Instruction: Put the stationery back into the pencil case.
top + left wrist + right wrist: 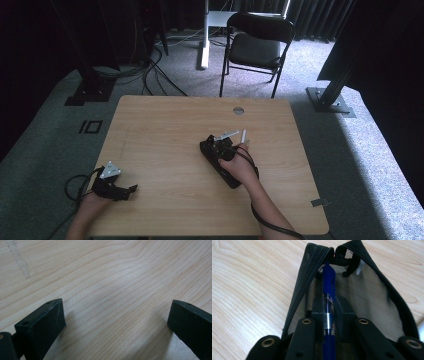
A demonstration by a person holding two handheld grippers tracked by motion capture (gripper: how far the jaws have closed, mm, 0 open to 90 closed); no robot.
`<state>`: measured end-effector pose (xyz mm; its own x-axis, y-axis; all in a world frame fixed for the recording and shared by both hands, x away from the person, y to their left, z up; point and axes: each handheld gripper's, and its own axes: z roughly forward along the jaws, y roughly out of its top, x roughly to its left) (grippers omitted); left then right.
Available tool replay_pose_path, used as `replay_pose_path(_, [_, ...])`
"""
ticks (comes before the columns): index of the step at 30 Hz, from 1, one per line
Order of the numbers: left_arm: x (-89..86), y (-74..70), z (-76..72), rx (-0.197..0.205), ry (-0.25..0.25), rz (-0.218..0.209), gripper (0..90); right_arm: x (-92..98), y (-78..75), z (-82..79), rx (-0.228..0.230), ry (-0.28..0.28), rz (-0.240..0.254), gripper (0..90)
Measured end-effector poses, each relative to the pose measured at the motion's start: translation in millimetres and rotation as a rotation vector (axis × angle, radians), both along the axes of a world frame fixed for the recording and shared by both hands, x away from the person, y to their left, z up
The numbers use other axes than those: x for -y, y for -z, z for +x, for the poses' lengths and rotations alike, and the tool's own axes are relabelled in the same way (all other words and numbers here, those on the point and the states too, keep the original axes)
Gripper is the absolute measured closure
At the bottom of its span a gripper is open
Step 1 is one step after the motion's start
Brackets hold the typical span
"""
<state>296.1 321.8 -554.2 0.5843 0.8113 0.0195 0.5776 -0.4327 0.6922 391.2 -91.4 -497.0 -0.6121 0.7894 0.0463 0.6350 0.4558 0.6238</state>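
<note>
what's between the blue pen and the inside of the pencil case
Nothing visible. The right gripper is shut on the blue pen, whose tip already sits inside the unzipped mouth of the black mesh pencil case. The zipper edges are spread to either side.

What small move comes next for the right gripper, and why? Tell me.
Probably ease the blue pen deeper, then let go. The right gripper is shut on it, and its tip already sits inside the open mesh pouch.

The blue plastic pen [329, 305] runs off the bottom edge; its tip is hidden inside the open black mesh zip pouch [372, 297]; a small white object [360, 267] beyond shows too little to identify.
</note>
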Motion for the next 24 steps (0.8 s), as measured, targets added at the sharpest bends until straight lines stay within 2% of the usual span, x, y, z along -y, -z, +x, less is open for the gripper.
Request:
replay_pose_path(2, [-0.1,0.0,0.1,0.0,0.001,0.0,1.6,1.3,-0.9,-0.5,-0.002,-0.002,0.012,72.8])
replay_pose_path(5, [-0.1,0.0,0.1,0.0,0.001,0.0,1.6,7.1,-8.4,-3.9,0.019,-0.003,0.036,71.8])
replay_pose_path(8, [-0.1,0.0,0.1,0.0,0.001,0.0,1.6,17.1,-23.3,-9.7,0.053,0.002,0.104,71.1])
replay_pose_path(11, [-0.1,0.0,0.1,0.0,0.001,0.0,1.6,33.7,-40.1,-12.2,0.109,0.042,0.162,70.3])
replay_pose_path(14, [-0.1,0.0,0.1,0.0,0.001,0.0,1.6,56.0,-48.4,-7.8,0.153,0.102,0.168,69.8])
replay_pose_path(19, [-0.1,0.0,0.1,0.0,0.001,0.0,1.6,92.3,-38.1,10.4,0.157,0.234,0.157,69.3])
replay_pose_path(21, [-0.1,-0.1,0.1,0.0,0.001,0.001,1.6,102.2,-29.5,18.3,0.14,0.28,0.137,69.3])
replay_pose_path(24, [-0.1,-0.1,0.1,0.0,0.001,0.001,1.6,110.4,-15.2,27.9,0.111,0.317,0.128,69.2])
